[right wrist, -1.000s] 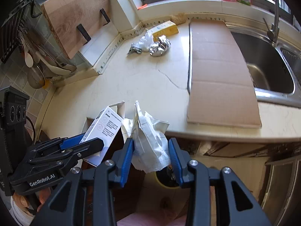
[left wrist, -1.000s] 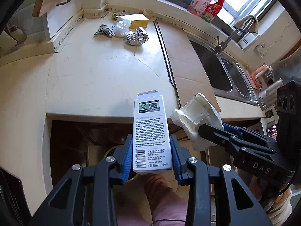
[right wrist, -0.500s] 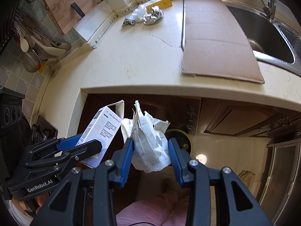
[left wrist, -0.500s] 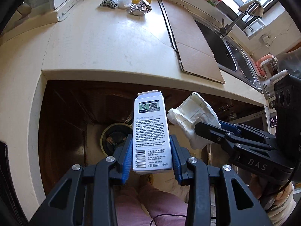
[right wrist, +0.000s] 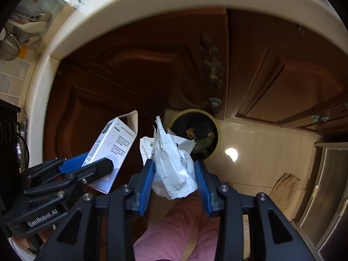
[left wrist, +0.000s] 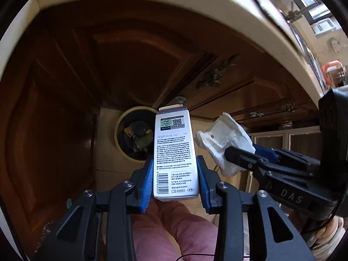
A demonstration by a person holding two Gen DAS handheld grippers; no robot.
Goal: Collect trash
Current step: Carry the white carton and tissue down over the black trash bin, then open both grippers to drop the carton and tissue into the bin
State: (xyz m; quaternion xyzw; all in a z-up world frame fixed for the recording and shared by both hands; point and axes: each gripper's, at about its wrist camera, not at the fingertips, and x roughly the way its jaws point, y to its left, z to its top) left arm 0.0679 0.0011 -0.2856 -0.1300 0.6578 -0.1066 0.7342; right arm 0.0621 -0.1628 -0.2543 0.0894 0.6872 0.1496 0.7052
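bin (left wrist: 136,136) on tiled floor (right wrist: 261,152) | brown cabinet doors (left wrist: 134,61) behind | L gripper (left wrist: 175,180) w/ box (left wrist: 174,154)

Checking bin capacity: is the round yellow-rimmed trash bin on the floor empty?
Not empty: crumpled dark trash lies inside the round yellow-rimmed trash bin, seen in both wrist views.
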